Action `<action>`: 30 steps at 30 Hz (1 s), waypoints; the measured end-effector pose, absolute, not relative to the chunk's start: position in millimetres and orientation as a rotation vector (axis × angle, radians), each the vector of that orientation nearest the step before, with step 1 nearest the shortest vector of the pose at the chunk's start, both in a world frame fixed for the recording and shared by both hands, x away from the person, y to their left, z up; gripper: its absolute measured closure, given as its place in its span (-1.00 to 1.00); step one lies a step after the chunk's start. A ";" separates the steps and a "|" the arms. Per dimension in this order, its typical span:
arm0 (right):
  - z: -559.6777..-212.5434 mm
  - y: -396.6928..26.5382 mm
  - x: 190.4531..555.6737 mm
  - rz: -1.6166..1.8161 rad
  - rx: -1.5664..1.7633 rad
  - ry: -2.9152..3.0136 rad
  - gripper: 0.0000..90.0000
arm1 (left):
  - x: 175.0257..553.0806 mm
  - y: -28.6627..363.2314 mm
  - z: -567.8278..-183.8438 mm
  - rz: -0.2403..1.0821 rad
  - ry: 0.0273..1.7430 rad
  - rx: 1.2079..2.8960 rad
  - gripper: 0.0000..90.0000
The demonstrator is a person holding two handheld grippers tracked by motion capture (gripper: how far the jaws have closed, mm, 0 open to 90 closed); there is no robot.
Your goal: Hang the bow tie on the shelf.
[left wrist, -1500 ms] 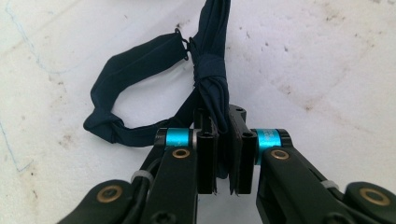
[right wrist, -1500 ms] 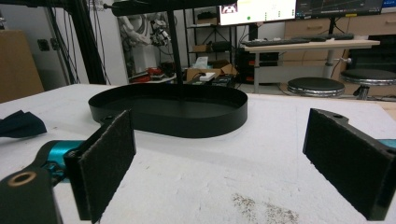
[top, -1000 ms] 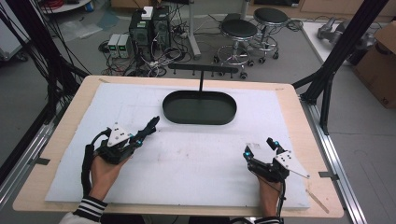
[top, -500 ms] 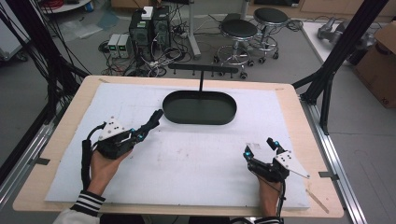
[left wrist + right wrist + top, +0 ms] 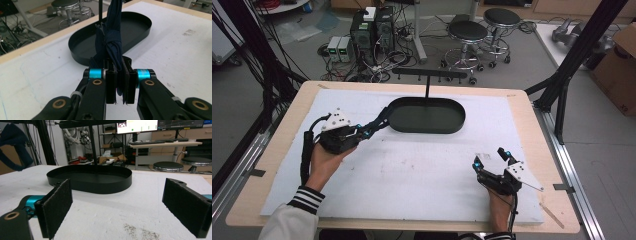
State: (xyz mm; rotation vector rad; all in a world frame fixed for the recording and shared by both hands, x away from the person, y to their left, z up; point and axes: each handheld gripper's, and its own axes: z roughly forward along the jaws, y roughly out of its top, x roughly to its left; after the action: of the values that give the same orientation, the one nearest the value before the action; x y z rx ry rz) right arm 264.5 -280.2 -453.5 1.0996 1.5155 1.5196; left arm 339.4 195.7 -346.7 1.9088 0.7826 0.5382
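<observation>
Dark blue cloth (image 5: 112,40) is clamped between the jaws of the left tool (image 5: 117,87), which are pressed together on it. In the left gripper view the cloth is bunched and twisted, and it stretches away from the jaws toward the black oval tray (image 5: 140,27); its far end lies over the near rim of the tray. In the high view the left tool (image 5: 362,131) sits at the left part of the worktop (image 5: 412,170), just beside the left end of the tray (image 5: 427,116), and the person's left hand (image 5: 324,160) holds it, with a striped sleeve (image 5: 304,200) behind.

The right tool (image 5: 492,159) is at the right front part of the worktop, well apart from the tray. Its jaws stand wide apart and nothing is between them. In the right gripper view the two black pads (image 5: 58,207) frame the tray (image 5: 90,178), which lies on the white cover of the worktop (image 5: 125,212). A thin black post (image 5: 93,143) rises behind the tray and carries a horizontal bar. Some dark specks mark the white cover near the right tool.
</observation>
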 end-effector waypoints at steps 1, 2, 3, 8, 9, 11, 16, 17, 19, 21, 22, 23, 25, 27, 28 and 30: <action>-453.5 -280.3 264.7 1.519 1.093 1.516 -0.81 | 341.1 195.5 -344.2 0.546 0.775 1.913 0.86; -453.5 -280.3 264.7 1.519 1.093 1.516 -0.81 | 341.1 195.5 -344.2 0.546 0.775 1.913 0.86; -453.5 -280.3 264.8 1.516 1.091 1.518 -0.81 | 342.6 195.1 -341.7 0.547 0.767 1.919 0.86; -453.5 -280.3 264.8 1.517 1.092 1.517 -0.81 | 348.8 190.7 -331.6 0.549 0.739 1.931 0.86; -453.5 -280.3 264.8 1.516 1.092 1.517 -0.81 | 350.5 188.9 -329.0 0.547 0.730 1.931 0.86; -453.5 -280.2 264.8 1.516 1.091 1.517 -0.81 | 353.2 186.3 -325.1 0.546 0.718 1.929 0.86; -453.5 -280.2 264.8 1.517 1.092 1.517 -0.81 | 363.1 178.3 -319.8 0.532 0.700 1.930 0.86; -453.5 -280.3 264.8 1.518 1.093 1.517 -0.81 | 364.6 176.7 -319.2 0.532 0.697 1.925 0.86; -453.5 -280.4 264.6 1.520 1.101 1.516 -0.81 | 368.0 174.3 -317.7 0.525 0.691 1.923 0.86; -453.5 -280.4 264.5 1.521 1.103 1.516 -0.81 | 371.6 170.9 -315.6 0.516 0.687 1.919 0.86; -453.5 -280.4 264.6 1.521 1.102 1.516 -0.81 | 374.8 168.6 -313.6 0.509 0.682 1.912 0.86; -453.5 -280.4 264.6 1.519 1.101 1.516 -0.81 | 374.8 168.6 -313.6 0.509 0.682 1.912 0.86; -453.5 -280.4 264.6 1.520 1.101 1.516 -0.81 | 377.9 166.2 -311.5 0.508 0.678 1.910 0.86; -453.5 -280.3 264.5 1.520 1.101 1.516 -0.81 | 380.7 165.2 -310.5 0.498 0.680 1.897 0.86; -453.5 -280.4 264.6 1.520 1.101 1.516 -0.81 | 382.6 164.0 -310.0 0.499 0.684 1.894 0.86; -453.5 -280.3 264.3 1.523 1.106 1.515 -0.81 | 385.1 162.5 -309.5 0.494 0.684 1.894 0.86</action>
State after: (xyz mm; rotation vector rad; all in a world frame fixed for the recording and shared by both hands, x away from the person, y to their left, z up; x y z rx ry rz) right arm 264.3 -280.3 -453.5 1.1060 1.5150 1.5233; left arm 385.1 162.5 -309.5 1.8938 0.6838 0.4938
